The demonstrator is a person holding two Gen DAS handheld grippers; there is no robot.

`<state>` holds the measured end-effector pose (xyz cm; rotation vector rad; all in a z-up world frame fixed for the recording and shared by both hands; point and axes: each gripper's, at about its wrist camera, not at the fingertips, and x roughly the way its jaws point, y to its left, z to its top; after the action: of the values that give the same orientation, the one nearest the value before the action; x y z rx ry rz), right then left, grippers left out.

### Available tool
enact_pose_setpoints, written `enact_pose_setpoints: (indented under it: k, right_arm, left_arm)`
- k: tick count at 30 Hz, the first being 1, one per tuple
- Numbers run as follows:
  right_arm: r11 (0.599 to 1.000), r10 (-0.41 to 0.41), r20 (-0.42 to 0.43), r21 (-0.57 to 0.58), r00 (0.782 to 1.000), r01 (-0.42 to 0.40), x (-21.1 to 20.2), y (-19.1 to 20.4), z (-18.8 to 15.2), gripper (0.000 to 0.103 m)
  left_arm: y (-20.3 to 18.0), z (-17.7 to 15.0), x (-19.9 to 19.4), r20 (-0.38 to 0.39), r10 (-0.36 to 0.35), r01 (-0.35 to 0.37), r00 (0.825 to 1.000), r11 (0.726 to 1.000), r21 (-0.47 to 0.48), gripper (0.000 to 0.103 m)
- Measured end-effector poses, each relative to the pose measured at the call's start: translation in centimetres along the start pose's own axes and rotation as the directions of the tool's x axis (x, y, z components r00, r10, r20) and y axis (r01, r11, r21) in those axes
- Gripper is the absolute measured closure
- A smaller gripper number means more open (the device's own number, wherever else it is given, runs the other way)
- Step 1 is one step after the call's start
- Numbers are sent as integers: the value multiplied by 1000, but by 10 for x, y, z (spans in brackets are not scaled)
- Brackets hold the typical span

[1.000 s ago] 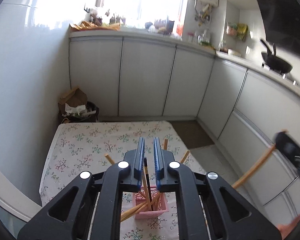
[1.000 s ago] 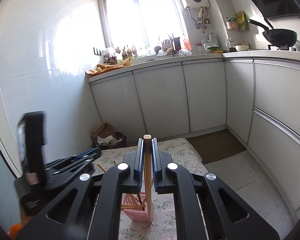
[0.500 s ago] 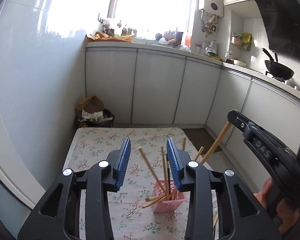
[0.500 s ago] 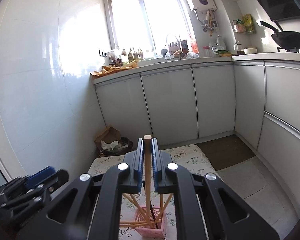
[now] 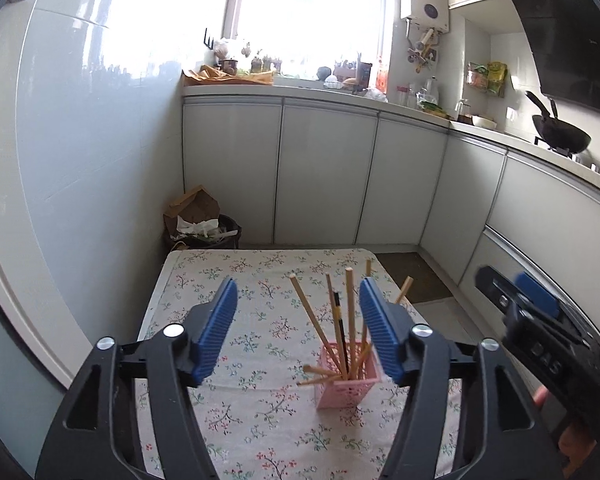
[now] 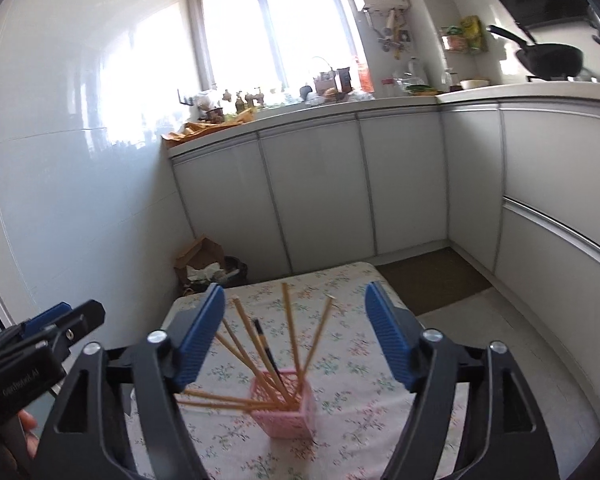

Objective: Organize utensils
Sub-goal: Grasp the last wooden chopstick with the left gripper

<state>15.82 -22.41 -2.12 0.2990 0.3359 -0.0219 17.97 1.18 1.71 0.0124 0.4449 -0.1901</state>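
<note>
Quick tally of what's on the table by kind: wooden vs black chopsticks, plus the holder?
wooden chopsticks: 7 (5 standing up, 2 poking out of the side)
black chopstick: 1
pink basket: 1
Total: 9
</note>
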Motion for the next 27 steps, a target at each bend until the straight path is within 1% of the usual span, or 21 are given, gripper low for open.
enact_pose_setpoints:
  k: [1, 3, 5, 6, 8, 11, 14, 17, 20, 23, 26, 27]
  right_arm:
    - [1000, -8, -7, 7, 1000, 8, -3, -5, -3, 17]
    - [999, -18, -32, 36, 999, 20, -12, -21, -13, 10]
    - [998, -33, -69, 48, 997, 36, -17, -34, -23, 7]
    - [998, -43, -87, 48, 995, 47, -19, -40, -28, 6]
    - [996, -70, -124, 39, 990, 76, -23, -53, -41, 6]
    - [994, -95, -172, 29, 981, 101, -31, -69, -59, 6]
    - [992, -123, -207, 7, 971, 128, -39, -82, -76, 6]
    - [990, -142, -233, -17, 962, 142, -46, -91, -90, 6]
    - [986, -165, -263, -38, 951, 160, -53, -101, -105, 6]
    - [983, -181, -293, -53, 939, 173, -60, -110, -122, 6]
    - [977, -212, -322, -45, 923, 208, -67, -126, -143, 6]
    - [974, -224, -335, -35, 915, 225, -69, -132, -149, 6]
  left_arm:
    - [-3, -3, -2, -1, -1, 1, 1000, 1000, 7, 38]
    - [-10, -7, -5, -10, 2, -1, 1000, 1000, 28, 33]
    - [-18, -14, -9, -17, 4, -3, 1000, 999, 45, 23]
    - [-21, -16, -9, -21, 4, -3, 1000, 999, 50, 20]
    - [-27, -22, -10, -32, 2, 0, 999, 998, 61, 10]
    - [-39, -32, -11, -55, -4, 8, 998, 996, 84, 8]
    - [-47, -38, -8, -81, -2, 11, 997, 994, 105, 7]
    - [-54, -46, -4, -113, -17, 29, 993, 993, 110, 7]
    - [-63, -57, 4, -168, -34, 54, 985, 991, 119, 7]
    - [-71, -68, 11, -205, -38, 68, 978, 988, 137, 7]
    - [-81, -83, 27, -292, -62, 110, 955, 982, 150, 7]
    - [-86, -90, 35, -335, -73, 130, 939, 980, 153, 7]
